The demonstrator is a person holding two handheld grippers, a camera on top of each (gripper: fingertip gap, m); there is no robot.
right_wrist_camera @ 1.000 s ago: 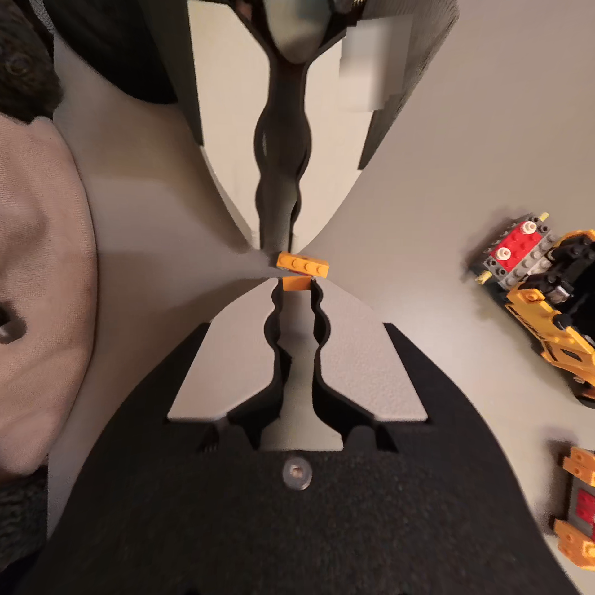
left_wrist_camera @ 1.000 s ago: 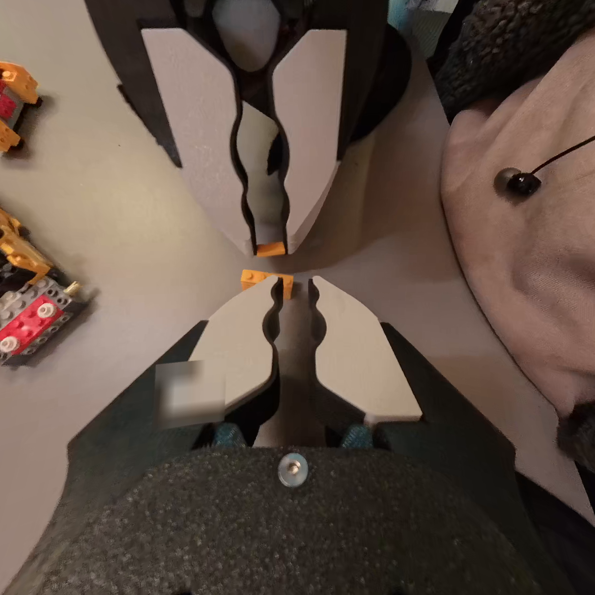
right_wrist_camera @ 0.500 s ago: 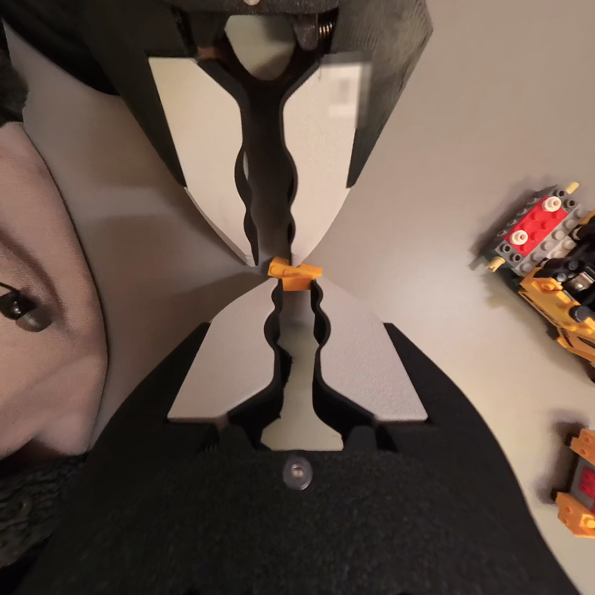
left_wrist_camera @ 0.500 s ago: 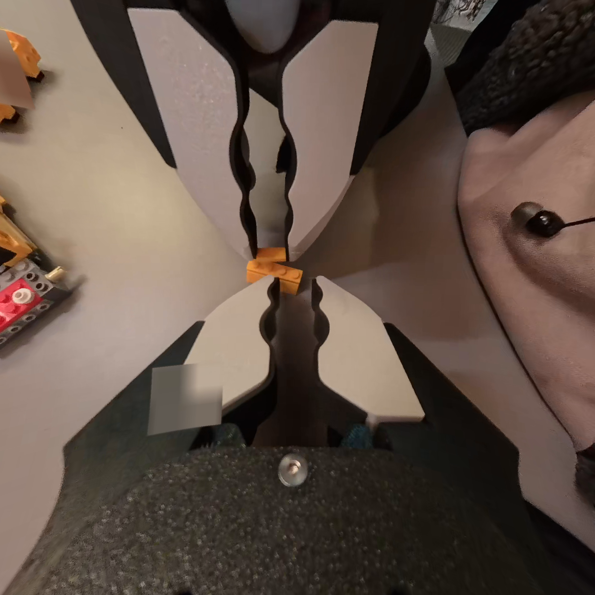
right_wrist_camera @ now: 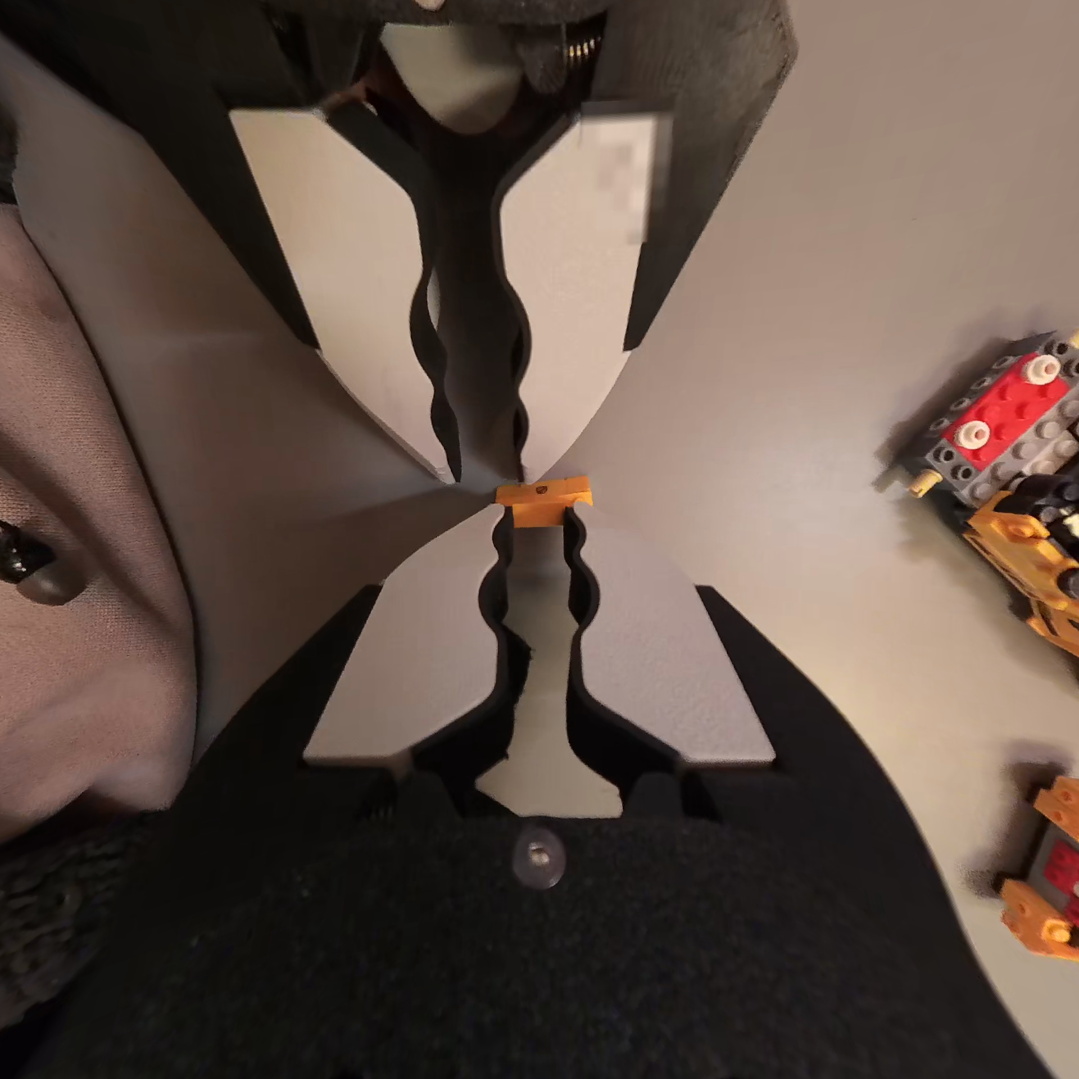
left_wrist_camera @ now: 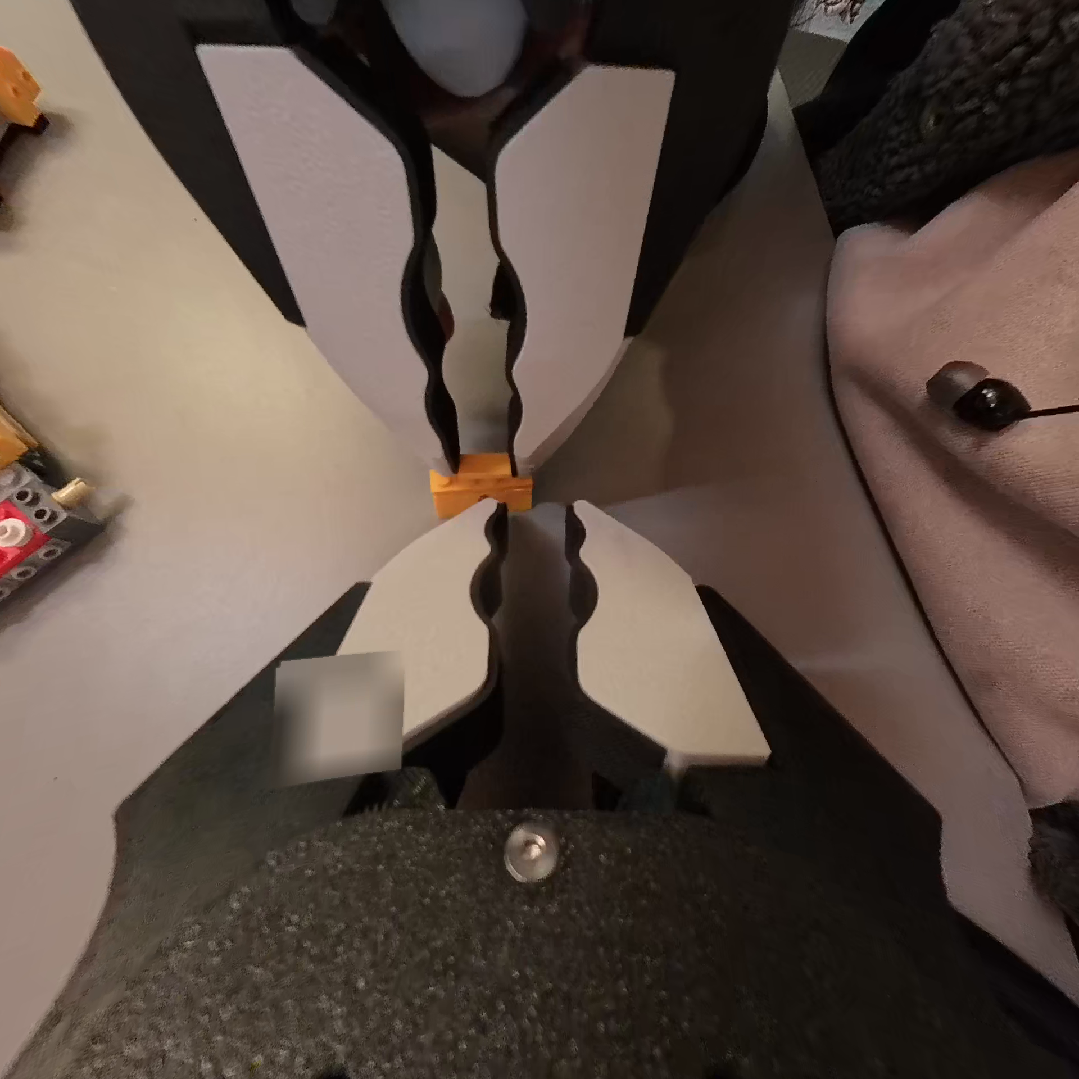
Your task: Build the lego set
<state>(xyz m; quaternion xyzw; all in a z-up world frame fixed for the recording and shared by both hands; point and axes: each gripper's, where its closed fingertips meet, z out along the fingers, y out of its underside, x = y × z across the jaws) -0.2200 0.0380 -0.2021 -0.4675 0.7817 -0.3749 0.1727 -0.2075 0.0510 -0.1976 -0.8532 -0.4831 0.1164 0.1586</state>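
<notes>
In the left wrist view, the left claw [left_wrist_camera: 532, 511] is loose with a gap between its two tips, and its left tip touches the long orange lego plate [left_wrist_camera: 480, 492]; the right claw [left_wrist_camera: 482, 461] comes from the top and pinches one small orange lego brick [left_wrist_camera: 482, 465] that sits against the plate, above the pale worktop [left_wrist_camera: 204, 409]. In the right wrist view, the right claw [right_wrist_camera: 538, 515] is clenched on the small orange brick [right_wrist_camera: 537, 515], the left claw [right_wrist_camera: 487, 473] is unclenched across from it, and two part-built lego models, the big red, grey and orange one [right_wrist_camera: 1010, 444] and a small orange one [right_wrist_camera: 1051, 870], lie well apart at the right.
</notes>
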